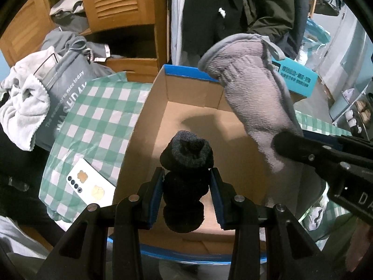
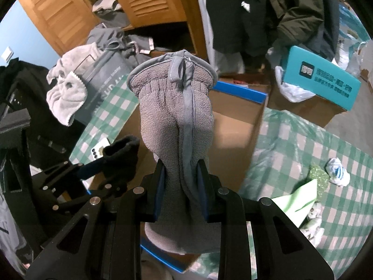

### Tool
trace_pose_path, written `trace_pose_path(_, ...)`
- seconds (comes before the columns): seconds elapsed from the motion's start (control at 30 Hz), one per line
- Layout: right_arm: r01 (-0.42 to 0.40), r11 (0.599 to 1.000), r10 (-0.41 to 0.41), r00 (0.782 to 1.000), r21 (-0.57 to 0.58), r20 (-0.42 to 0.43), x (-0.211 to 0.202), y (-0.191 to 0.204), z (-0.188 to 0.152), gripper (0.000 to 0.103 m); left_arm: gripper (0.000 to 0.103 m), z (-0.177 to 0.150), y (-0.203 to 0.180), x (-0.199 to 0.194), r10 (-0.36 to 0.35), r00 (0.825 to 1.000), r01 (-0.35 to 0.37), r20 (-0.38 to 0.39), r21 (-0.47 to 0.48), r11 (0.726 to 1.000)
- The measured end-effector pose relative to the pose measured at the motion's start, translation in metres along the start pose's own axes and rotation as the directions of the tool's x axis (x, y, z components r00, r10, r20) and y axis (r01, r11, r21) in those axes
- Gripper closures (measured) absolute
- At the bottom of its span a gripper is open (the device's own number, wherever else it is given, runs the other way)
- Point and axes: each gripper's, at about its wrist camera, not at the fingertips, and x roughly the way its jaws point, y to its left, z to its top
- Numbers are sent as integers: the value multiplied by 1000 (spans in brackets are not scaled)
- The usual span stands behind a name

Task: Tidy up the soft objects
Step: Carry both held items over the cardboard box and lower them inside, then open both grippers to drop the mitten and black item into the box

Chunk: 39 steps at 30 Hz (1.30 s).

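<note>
My left gripper (image 1: 186, 175) is shut on a rolled black sock (image 1: 185, 161), held above the open cardboard box (image 1: 149, 126) with a blue rim. My right gripper (image 2: 180, 168) is shut on a grey fleece mitten (image 2: 172, 107), cuff pointing away, also over the box (image 2: 235, 128). In the left wrist view the mitten (image 1: 251, 100) hangs at the right side of the box with the right gripper's finger (image 1: 293, 144) on it. The right wrist view shows the sock (image 2: 121, 156) in the left gripper at lower left. The inside of the box is bare where visible.
The box sits on a green-and-white checked cloth (image 1: 93, 121). A white phone (image 1: 88, 186) lies left of the box. A grey bag (image 1: 63, 93) and pale towel (image 1: 23, 102) are at the left. A teal box (image 2: 321, 79), a crumpled white sock (image 2: 336, 168) and green paper (image 2: 298, 200) lie to the right.
</note>
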Motion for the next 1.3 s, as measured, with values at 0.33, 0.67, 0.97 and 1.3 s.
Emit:
trace_pose_path(0.33, 0, 1000, 0, 1000, -1, -27, 13, 3, 1, 55, 52, -1, 6, 11, 30, 999, -30, -35, -20, 999)
trace_pose_path(0.67, 24, 999, -24, 1000, 30, 11, -1, -12, 0, 42, 44, -3, -3, 10, 46, 998, -46, -37, 7, 999)
trace_pose_path(0.97, 64, 996, -65, 998, 58, 16, -16, -33, -11, 40, 43, -2, -21, 8, 12, 999, -11, -44, 31, 999)
trace_pose_path(1.3, 124, 986, -127, 992, 112, 20, -36, -73, -31, 40, 43, -7, -56, 6, -17, 999, 21, -52, 90, 996)
